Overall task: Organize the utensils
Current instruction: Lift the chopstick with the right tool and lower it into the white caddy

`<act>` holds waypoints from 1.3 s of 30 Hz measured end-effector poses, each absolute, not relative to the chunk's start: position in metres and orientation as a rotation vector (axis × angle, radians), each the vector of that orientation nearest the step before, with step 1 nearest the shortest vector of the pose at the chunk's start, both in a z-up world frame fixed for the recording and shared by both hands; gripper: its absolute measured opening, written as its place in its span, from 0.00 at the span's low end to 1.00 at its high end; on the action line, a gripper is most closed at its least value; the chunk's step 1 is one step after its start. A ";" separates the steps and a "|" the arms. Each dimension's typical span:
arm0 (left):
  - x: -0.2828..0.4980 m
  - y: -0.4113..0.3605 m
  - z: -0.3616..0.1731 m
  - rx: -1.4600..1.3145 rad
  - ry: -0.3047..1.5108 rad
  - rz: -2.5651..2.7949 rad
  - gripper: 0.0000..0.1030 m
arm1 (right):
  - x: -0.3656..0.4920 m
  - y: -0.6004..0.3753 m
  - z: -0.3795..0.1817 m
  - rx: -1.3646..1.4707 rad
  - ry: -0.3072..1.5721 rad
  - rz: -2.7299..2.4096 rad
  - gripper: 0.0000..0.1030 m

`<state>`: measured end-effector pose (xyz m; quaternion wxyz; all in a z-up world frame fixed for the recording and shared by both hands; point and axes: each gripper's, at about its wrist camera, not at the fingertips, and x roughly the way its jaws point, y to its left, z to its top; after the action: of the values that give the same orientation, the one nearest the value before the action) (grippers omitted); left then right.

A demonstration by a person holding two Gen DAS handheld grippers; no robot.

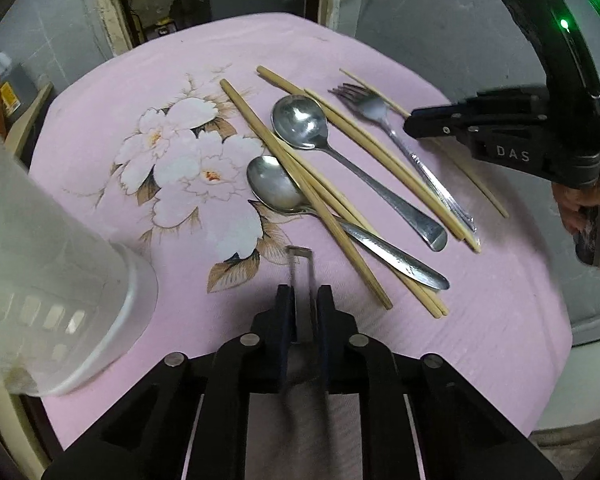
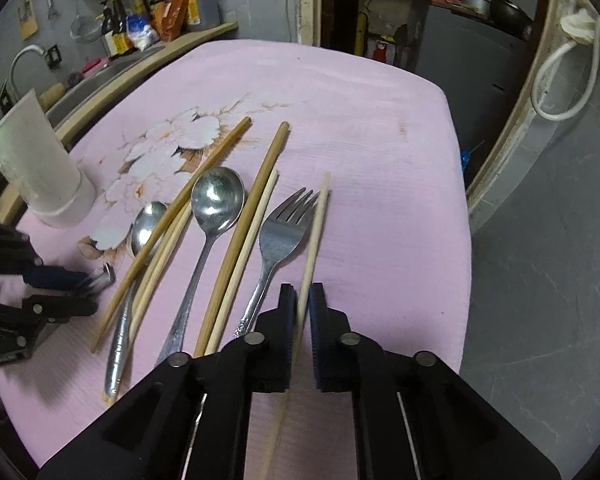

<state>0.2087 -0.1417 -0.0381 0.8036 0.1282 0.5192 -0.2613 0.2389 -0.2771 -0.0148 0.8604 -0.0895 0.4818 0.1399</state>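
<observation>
the table (image 2: 380, 152) has a pink cloth with big white flowers on it, and the forks, spoons and sticks lie spread out on top. the left tongs (image 1: 302, 292) are closed on a thin shiny metal piece (image 1: 300, 264) that sticks out past the tips; it looks like the end of a handle, but what kind of utensil it is cannot be told. the right tongs (image 2: 299, 296) sit around a pale chopstick (image 2: 316, 236), which runs between the two pads, and the pads are close to it on both sides, nearly shut; it is hard to tell if they squeeze it yet. just beside that pale chopstick lies a fork (image 2: 278, 236) with its prongs pointing away. next to the fork are two more chopsticks, a brown chopstick (image 2: 256, 204) and a light one touching along their length. then comes a big spoon (image 2: 216, 200) with its bowl facing up. a small spoon (image 2: 148, 224) lies further left, with a long brown stick (image 2: 188, 200) and another pale one lying across it. a white plastic cup (image 2: 40, 164) stands upright on the cloth near the left edge of the table, well apart from the fork. behind the table there are bottles (image 2: 148, 8) on a shelf by the wall.
</observation>
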 end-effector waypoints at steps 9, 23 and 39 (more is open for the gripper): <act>0.166 -0.085 -0.028 0.064 0.870 -0.523 0.09 | 0.179 -0.295 0.009 0.012 0.743 0.315 0.03; 0.126 -0.013 0.063 -0.162 0.354 -0.316 0.09 | 0.129 -0.204 0.071 0.086 0.127 0.508 0.03; 0.179 0.134 0.125 -0.394 0.044 -0.062 0.09 | 0.217 -0.109 0.113 0.321 -0.049 0.722 0.03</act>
<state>0.1790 0.1341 0.1255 0.9799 -0.1959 0.0217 -0.0310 0.2169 -0.1086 0.1133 0.9227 0.1562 -0.0238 0.3516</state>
